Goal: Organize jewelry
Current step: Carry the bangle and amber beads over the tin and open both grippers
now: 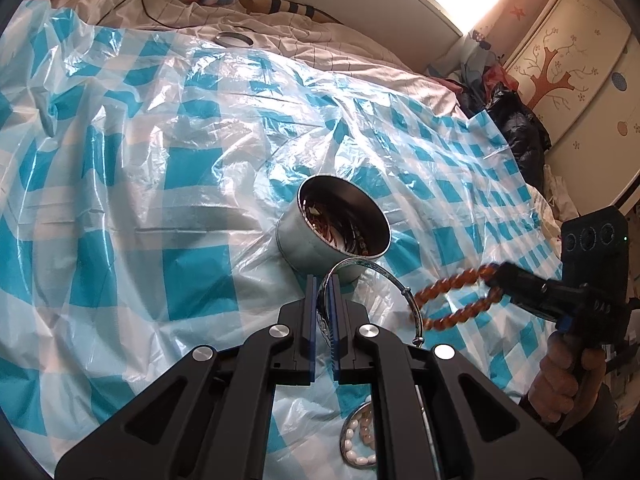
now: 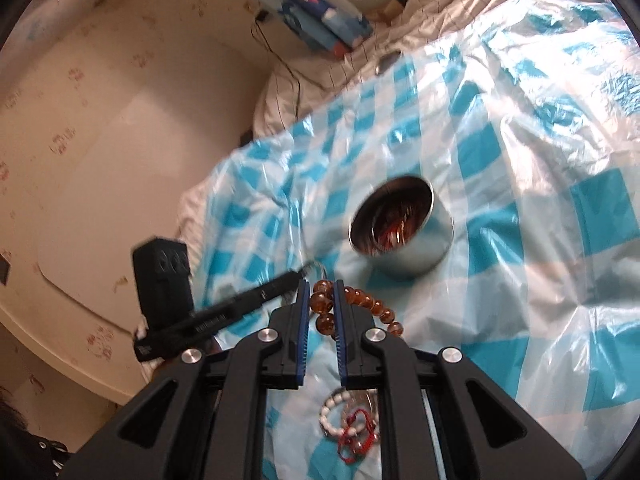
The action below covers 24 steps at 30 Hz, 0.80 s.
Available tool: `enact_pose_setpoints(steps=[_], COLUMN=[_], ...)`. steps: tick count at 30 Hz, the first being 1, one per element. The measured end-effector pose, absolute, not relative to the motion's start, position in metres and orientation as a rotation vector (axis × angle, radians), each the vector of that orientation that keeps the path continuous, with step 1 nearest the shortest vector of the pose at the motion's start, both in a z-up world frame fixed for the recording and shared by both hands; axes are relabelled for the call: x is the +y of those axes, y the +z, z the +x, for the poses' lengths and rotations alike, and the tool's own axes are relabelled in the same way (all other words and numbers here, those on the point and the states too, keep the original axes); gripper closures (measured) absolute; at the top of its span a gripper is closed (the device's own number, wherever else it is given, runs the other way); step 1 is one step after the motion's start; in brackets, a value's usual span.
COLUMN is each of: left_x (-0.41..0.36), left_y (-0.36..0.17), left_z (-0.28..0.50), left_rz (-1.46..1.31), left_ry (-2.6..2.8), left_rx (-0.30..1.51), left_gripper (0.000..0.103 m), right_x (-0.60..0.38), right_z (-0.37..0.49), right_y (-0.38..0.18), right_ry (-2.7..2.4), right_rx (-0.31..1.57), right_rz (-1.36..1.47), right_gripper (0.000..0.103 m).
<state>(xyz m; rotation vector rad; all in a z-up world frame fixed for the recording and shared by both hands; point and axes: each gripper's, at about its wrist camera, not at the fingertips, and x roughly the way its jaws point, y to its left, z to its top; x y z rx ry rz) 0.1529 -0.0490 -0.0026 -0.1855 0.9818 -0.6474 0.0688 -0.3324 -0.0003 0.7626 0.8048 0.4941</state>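
The left gripper [image 1: 324, 280] is pinching a thin silver bangle [image 1: 372, 270] between its blue-padded fingers [image 1: 311, 312], which are sitting nearly together with only the band's edge between them. The bangle is arcing up out of the fingertips and curving off to the right, its far end hanging close to the amber bead bracelet [image 1: 452, 292], though whether the two are touching is hard to tell. The right gripper [image 2: 322, 286] is clamping that amber bracelet [image 2: 360, 300]: a few brown beads are sitting squeezed between its fingers [image 2: 340, 320], and the rest of the loop is trailing out to the right of the fingertips. From the left camera the right gripper [image 1: 502, 276] is reaching in low from the right side, gripped by the person's hand [image 1: 568, 376] around its handle; from the right camera the left gripper [image 2: 298, 276] is coming in as a dark bar from the left, blurred.

Both are hanging above the blue-and-white checked plastic sheet [image 1: 168, 184] spread over the bed. Just beyond both sets of fingertips, a round metal tin [image 1: 336, 228] is standing open on the sheet, with reddish-brown jewellery lying inside it [image 2: 400, 226]. Below the grippers, nearer the person, a white bead bracelet [image 2: 340, 412] and a red cord [image 2: 360, 436] are lying together on the sheet
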Motion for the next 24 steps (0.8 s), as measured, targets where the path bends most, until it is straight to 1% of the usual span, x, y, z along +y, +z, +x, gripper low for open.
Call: enact_pose_setpoints(steps=[9,24], left_x=[-0.059,-0.075], left_y=[0.004,0.003], left_z=[0.161,0.185], left_rz=[-0.194,-0.297], left_ry=[-0.66,-0.656], left_rx=[0.945,0.914], left_gripper=[0.098,0.098], right_x=[-0.351,-0.352], right_z=[0.079,0.111], right_y=[0.01,0.008], right_ry=[0.474,0.489], right_rx=[0.696,0.627], right_rz=[0.835,0.945], right_gripper=[0.091,0.09])
